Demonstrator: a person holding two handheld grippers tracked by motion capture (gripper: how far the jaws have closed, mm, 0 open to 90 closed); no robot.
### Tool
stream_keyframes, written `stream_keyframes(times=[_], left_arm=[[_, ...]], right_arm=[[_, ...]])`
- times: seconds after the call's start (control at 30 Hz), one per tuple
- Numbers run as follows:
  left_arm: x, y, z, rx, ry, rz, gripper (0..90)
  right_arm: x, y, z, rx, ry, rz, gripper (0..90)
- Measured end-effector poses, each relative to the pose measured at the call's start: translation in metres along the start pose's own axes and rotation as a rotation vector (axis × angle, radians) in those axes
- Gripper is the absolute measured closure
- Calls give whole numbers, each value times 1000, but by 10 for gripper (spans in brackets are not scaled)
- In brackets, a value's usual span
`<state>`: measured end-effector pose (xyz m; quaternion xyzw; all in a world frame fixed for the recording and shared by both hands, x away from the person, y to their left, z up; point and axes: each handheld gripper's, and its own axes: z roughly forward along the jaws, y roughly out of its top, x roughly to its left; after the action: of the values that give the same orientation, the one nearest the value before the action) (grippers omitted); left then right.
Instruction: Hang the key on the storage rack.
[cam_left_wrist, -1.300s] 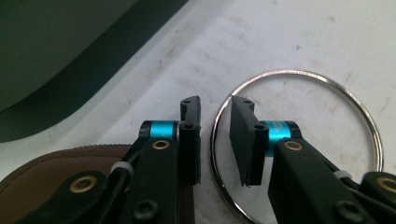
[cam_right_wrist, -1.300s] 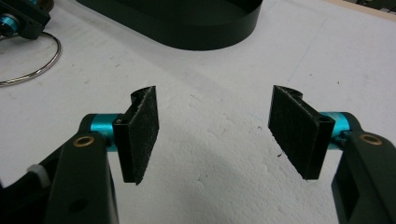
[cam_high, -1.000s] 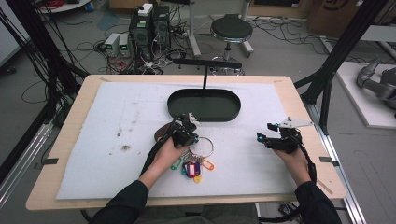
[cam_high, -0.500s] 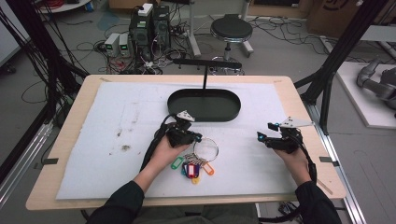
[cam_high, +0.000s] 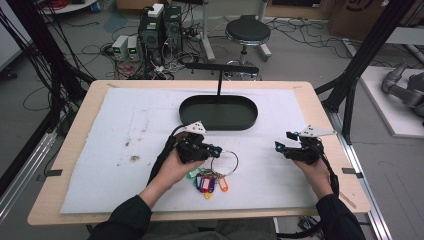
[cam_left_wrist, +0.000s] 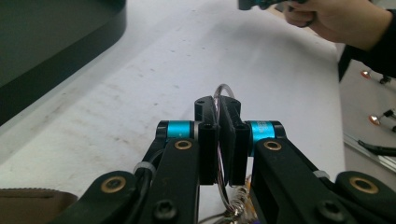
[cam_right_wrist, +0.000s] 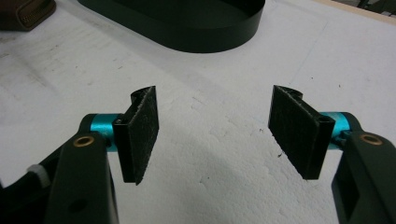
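A thin metal key ring (cam_high: 226, 162) carries several coloured key tags (cam_high: 207, 182) that lie on the white mat (cam_high: 125, 125). My left gripper (cam_high: 216, 150) is shut on the ring's left side, held in a hand at the mat's middle. In the left gripper view the wire of the key ring (cam_left_wrist: 224, 88) rises between the closed pads of the left gripper (cam_left_wrist: 218, 105). My right gripper (cam_high: 283, 141) hovers over the mat at the right, open. In the right gripper view the right gripper (cam_right_wrist: 215, 135) has nothing between its pads.
A black oval tray (cam_high: 218, 122) with an upright post and a crossbar (cam_high: 221, 67) stands behind the grippers at mid table. The black oval tray (cam_right_wrist: 187, 32) lies ahead in the right gripper view. Bare mat stretches to the left. Table edges (cam_high: 345, 165) lie near the right hand.
My left gripper has lifted a little and shifted right with the ring in it, and the ring now stands further right. The tags have barely moved. The right gripper has kept still.
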<state>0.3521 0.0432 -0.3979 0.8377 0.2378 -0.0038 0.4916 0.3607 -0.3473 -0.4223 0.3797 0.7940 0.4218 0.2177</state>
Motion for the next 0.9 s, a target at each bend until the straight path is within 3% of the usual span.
stream_keyframes(times=[0.13, 0.23, 0.33, 0.5, 0.57, 0.7, 0.9], left_arm=[[-8, -2, -2, 10, -8, 31, 855], [-11, -7, -1, 51, 3, 68, 844], [-12, -11, 0, 76, 7, 85, 844], [-12, -13, -2, 78, 2, 95, 856], [-12, -13, -2, 70, -1, 93, 857], [-14, -12, -4, 50, -31, 129, 859], [-18, -8, -12, -16, -30, 155, 862]], right_arm=[[1, 0, 0, 2, 0, 3, 344], [1, 0, 1, 2, -1, 2, 344], [0, 0, 1, 2, -1, 2, 344], [0, 0, 0, 0, -2, 2, 344], [0, 0, 1, 0, -2, 0, 344], [-1, 0, 1, 1, -4, 6, 344], [-1, 0, 0, -2, -2, 9, 345]])
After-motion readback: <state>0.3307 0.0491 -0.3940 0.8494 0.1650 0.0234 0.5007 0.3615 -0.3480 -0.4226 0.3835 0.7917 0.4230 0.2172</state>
